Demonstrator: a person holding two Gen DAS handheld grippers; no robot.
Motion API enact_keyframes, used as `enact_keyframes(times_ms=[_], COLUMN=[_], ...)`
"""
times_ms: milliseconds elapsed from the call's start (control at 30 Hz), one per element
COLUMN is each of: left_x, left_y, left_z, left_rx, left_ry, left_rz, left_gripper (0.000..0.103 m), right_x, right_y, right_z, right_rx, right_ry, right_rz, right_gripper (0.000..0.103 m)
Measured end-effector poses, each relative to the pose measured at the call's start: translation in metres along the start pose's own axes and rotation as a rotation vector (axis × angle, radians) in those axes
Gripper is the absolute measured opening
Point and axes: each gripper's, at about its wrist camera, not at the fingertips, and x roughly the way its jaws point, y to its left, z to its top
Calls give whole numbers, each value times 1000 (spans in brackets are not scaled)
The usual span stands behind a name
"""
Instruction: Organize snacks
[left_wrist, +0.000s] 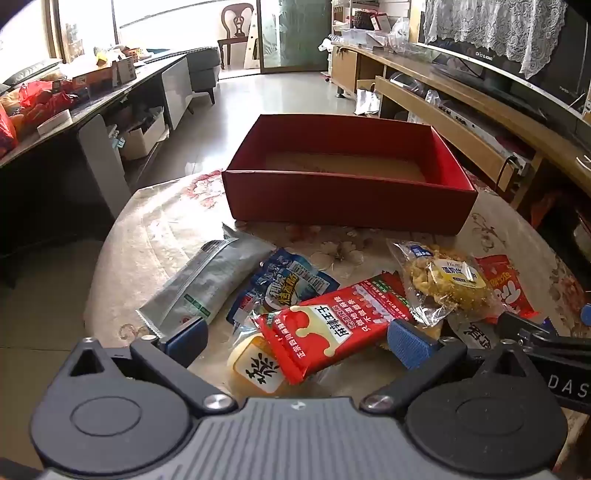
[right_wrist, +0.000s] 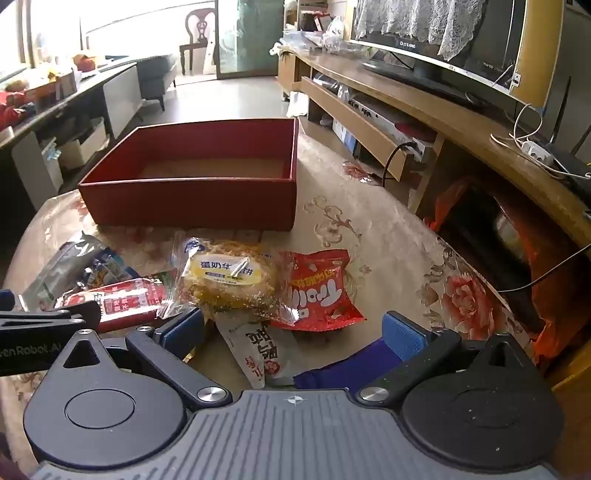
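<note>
An empty red box (left_wrist: 351, 199) (right_wrist: 192, 201) stands at the far side of the round table. Snack packets lie in a heap in front of it: a silver pouch (left_wrist: 207, 280), a blue packet (left_wrist: 284, 284), a long red bar (left_wrist: 343, 317) (right_wrist: 122, 301), a clear-wrapped yellow cake (left_wrist: 447, 284) (right_wrist: 229, 280), a red crinkled bag (left_wrist: 506, 284) (right_wrist: 317, 291), a white packet (right_wrist: 258, 350) and a yellow packet (left_wrist: 255, 365). My left gripper (left_wrist: 299, 341) is open, its blue pads either side of the red bar, not pressing it. My right gripper (right_wrist: 293, 332) is open over the white packet.
The table wears a floral cloth (right_wrist: 388, 240). A wooden TV bench (right_wrist: 461, 125) with a screen (right_wrist: 443, 37) runs along the right. On the left stands a cluttered dark counter (left_wrist: 74, 110). A purple item (right_wrist: 343, 369) lies under my right gripper. Tiled floor stretches beyond.
</note>
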Motion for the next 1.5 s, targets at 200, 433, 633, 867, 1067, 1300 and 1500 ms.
enact_keyframes(times_ms=[200,433,633,867,1067,1300,1500], left_x=[4,4,5,6,7,7,7], left_y=[-3,-1,-1,-1,-2,-2,-2], left_z=[1,-3,-4,-4,-4,-3,-4], left_rx=[10,4,10,18,23,28,30], left_ry=[21,13,23,39,48,55,58], left_rz=[-6,7,14,17,21,24,25], left_gripper=[103,103,103,103,102,102,102], right_x=[0,0,6,7,8,8,8], right_y=[1,0,3,3,3,2,2], right_z=[-1,-4,-4,-5,-6,-6,-6], right_rx=[3,-4,-11,-12,-13,-13,-14], right_ry=[-6,9,32,42,54,57,61], right_rz=[6,7,4,6,6,7,7], right_gripper=[103,103,103,103,103,103,103])
